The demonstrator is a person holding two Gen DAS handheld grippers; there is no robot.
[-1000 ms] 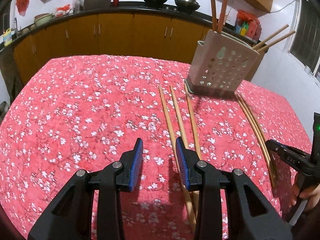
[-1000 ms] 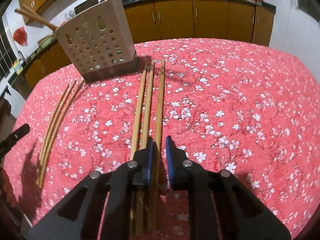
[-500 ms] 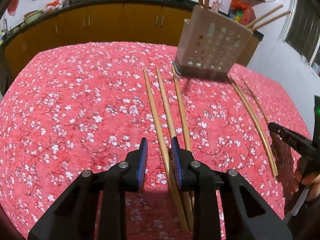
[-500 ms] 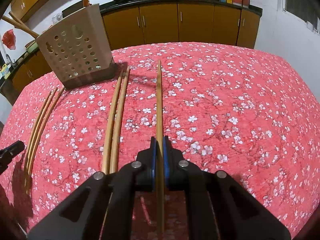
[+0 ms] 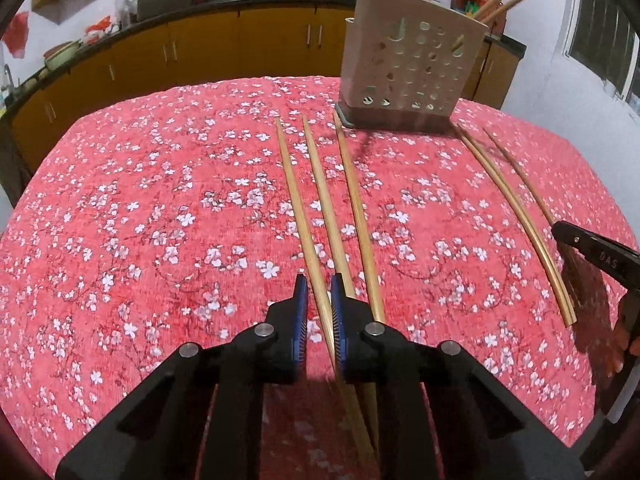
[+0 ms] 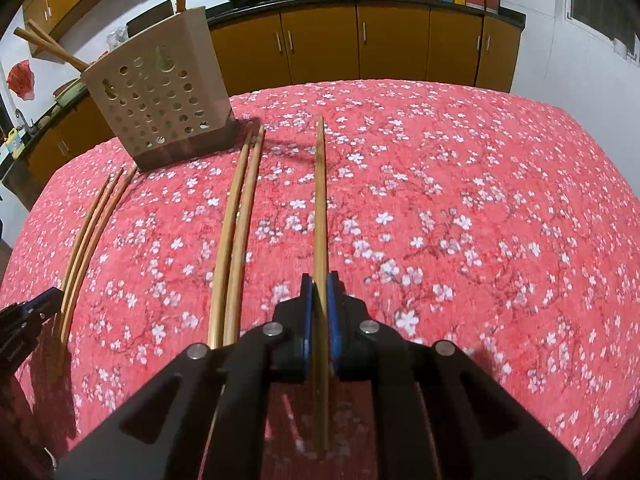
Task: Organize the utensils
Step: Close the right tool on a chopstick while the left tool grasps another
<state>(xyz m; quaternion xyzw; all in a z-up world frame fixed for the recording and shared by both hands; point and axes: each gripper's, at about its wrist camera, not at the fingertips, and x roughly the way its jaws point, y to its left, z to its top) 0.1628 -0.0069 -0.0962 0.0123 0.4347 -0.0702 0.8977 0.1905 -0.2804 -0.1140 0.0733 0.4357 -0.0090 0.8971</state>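
Observation:
Several long wooden chopsticks lie on a red flowered tablecloth (image 5: 140, 220). My left gripper (image 5: 319, 294) is nearly shut around the leftmost chopstick (image 5: 298, 204) of a group of three; whether the pads press it I cannot tell. My right gripper (image 6: 319, 294) is shut on one chopstick (image 6: 319, 200), held apart from a pair of chopsticks (image 6: 236, 216) to its left. A beige perforated utensil holder (image 5: 408, 68) stands at the table's far side with chopsticks in it; it also shows in the right wrist view (image 6: 160, 96).
Two more chopsticks (image 5: 516, 216) lie at the right in the left wrist view, beside the other gripper's tip (image 5: 592, 252). They also show at the left in the right wrist view (image 6: 88, 232). Brown kitchen cabinets (image 6: 360, 44) and a counter with woks stand behind the table.
My left gripper has narrowed from wide open to around the leftmost chopstick. My right gripper has shut on one chopstick and drawn it away from the other two.

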